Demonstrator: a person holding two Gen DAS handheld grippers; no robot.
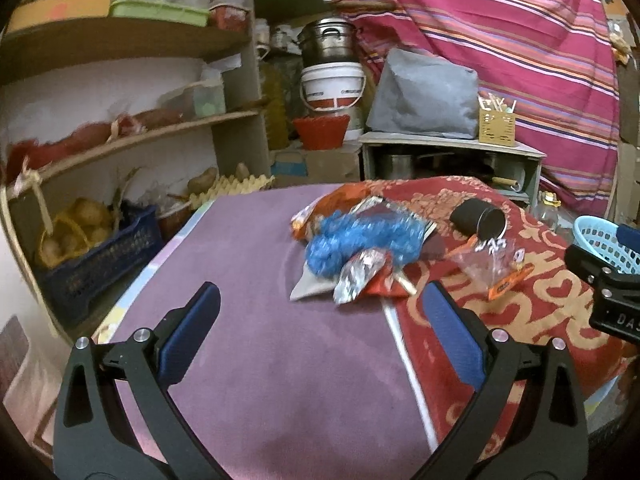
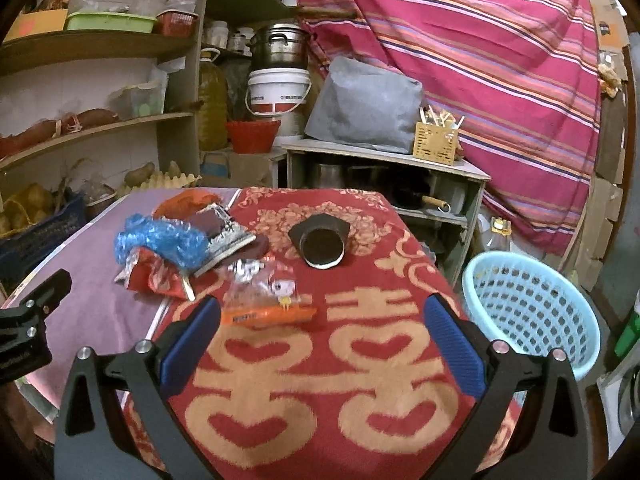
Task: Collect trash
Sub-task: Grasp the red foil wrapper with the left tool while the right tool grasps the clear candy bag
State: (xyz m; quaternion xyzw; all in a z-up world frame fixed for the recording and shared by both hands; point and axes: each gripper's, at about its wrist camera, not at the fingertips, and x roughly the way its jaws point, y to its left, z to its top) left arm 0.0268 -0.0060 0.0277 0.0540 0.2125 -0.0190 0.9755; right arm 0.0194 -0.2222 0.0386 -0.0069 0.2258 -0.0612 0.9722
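Two open claws, left claw point(image 1: 320, 308) and right claw point(image 2: 322, 314), one basket point(image 2: 528, 304)

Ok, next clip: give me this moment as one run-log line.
left gripper: open, empty | right gripper: open, empty | wrappers: piled on table | basket: right of table | trash collected: none seen

A striped cloth point(image 2: 460, 40) in pink, orange and purple hangs across the back and right of the room. At left, wooden shelves point(image 2: 96, 46) against a white wall point(image 2: 72, 88) carry tubs, bags and an egg tray point(image 2: 160, 180); a dark blue crate point(image 1: 100, 256) sits low beside them. In the corner a steel pot point(image 2: 280, 46) stands on a white bucket point(image 2: 278, 92), with a red basket point(image 2: 252, 136) in front. A low cabinet point(image 2: 384, 164) bears a grey bundle point(image 2: 364, 100) and a yellow holder point(image 2: 436, 140). The light is dim and warm.
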